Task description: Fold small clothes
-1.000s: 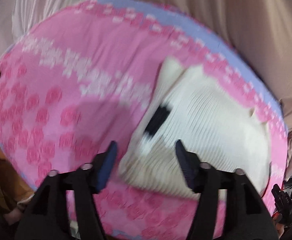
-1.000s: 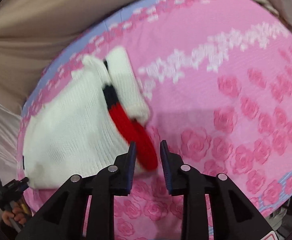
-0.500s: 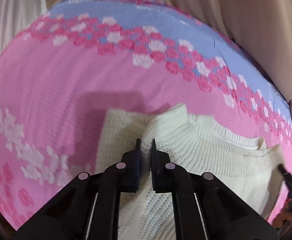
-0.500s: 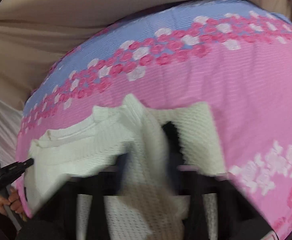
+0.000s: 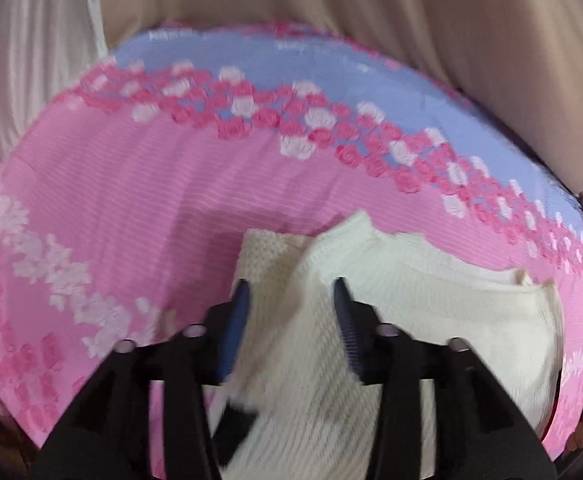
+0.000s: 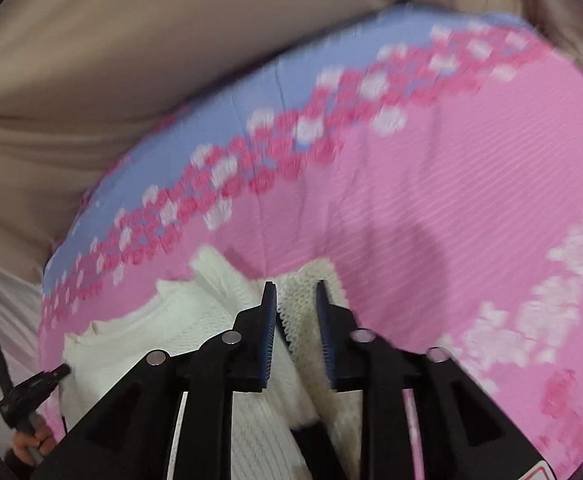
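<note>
A white knit sweater (image 5: 431, 320) lies on the pink rose-patterned blanket (image 5: 131, 200), its sleeves folded in over the body. In the left wrist view my left gripper (image 5: 291, 284) hovers over a folded sleeve edge; its jaws are opening and the cloth lies loose between them. In the right wrist view the sweater (image 6: 139, 344) lies at lower left. My right gripper (image 6: 295, 286) stands over an open-knit fold, jaws opening, with the fold between the pads but not squeezed. A dark cuff stripe shows under each gripper.
The blanket's blue band (image 5: 331, 68) with pink and white roses runs along the far edge, against beige curtains (image 6: 131, 60). At the lower left of the right wrist view a hand holds the other gripper's handle (image 6: 23, 396). Bare pink blanket (image 6: 471, 200) lies to the right.
Both grippers carried the sleeves from the sides in over the sweater's body, shut on the cloth half a second ago, and now stand with jaws apart.
</note>
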The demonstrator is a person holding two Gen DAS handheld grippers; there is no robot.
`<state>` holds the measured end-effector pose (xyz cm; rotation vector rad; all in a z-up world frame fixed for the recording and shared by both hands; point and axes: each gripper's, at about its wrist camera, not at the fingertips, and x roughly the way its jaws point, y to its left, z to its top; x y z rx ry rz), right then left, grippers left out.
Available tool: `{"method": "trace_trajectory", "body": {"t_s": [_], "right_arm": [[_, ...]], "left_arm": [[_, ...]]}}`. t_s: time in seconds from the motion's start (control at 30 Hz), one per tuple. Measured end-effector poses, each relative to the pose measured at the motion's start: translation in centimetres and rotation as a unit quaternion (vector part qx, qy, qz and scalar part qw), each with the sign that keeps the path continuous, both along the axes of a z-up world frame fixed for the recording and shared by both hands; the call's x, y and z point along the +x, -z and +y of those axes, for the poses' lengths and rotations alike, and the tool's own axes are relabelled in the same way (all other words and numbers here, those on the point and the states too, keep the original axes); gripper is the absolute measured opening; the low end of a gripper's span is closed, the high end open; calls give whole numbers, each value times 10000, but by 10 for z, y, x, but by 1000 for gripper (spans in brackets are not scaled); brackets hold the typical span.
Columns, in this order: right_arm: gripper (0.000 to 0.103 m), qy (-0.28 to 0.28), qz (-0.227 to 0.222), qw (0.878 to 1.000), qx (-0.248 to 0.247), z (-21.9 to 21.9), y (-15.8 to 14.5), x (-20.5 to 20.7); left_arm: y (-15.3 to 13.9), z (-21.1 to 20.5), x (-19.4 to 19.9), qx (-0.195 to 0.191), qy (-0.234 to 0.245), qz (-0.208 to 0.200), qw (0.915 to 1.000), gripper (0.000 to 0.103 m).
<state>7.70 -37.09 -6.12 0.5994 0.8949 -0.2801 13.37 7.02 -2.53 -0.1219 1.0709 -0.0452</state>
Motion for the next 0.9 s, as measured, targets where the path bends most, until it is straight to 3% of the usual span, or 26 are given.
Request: {"method": "trace_trajectory", "body": {"t_s": [0.07, 0.13, 0.2, 0.27, 0.33, 0.4, 0.43, 0.47, 0.5, 0.6, 0.63, 0.7, 0.77, 0.9], "right_arm": [[29, -306, -256, 9992, -55, 22, -19, -24], [29, -969, -235, 9950, -79, 64, -21, -36], [26, -1720, -75, 9850, 99, 118, -6, -43], [17, -2413, 124, 9699, 308, 171, 19, -46], [16, -2809, 346, 9591, -99, 203, 39, -49], [16, -2539, 518, 9651, -381, 183, 47, -56], [16, -2107, 548, 9753, -372, 153, 48, -65], [15, -1595, 594, 9850, -293, 117, 49, -77], [1, -1196, 625, 9907, -164, 87, 49, -89], [0, -522, 636, 9960, 342, 17, 55, -130], [0, -477, 652, 9961, 364, 13, 55, -136], [16, -374, 878, 9954, -21, 18, 49, -139], [15, -405, 712, 9966, -87, 30, 38, -135], [15, -868, 250, 9959, -13, 68, 10, -89]], "left_arm": [[-11, -16, -30, -48, 248, -182, 9995, 52], [-4, -42, -55, -217, 587, -23, 9980, 58], [15, -74, -74, -158, 969, 211, 9949, 58], [39, -94, -87, 235, 1144, 489, 9920, 58], [52, -81, -92, 396, 992, 625, 9923, 58], [55, -47, -92, 335, 617, 697, 9951, 58], [56, -34, -92, 335, 477, 731, 9956, 58], [59, -21, -93, 308, 374, 781, 9958, 58], [63, -5, -94, 217, 277, 868, 9956, 57], [59, 2, -103, 59, 256, 826, 9962, 57], [55, -1, -103, 61, 228, 813, 9964, 57], [40, -8, -105, -177, 180, 668, 9974, 58], [21, -20, -98, -286, 205, 435, 9984, 62], [22, -40, -66, 384, 318, 230, 9985, 68]]}}
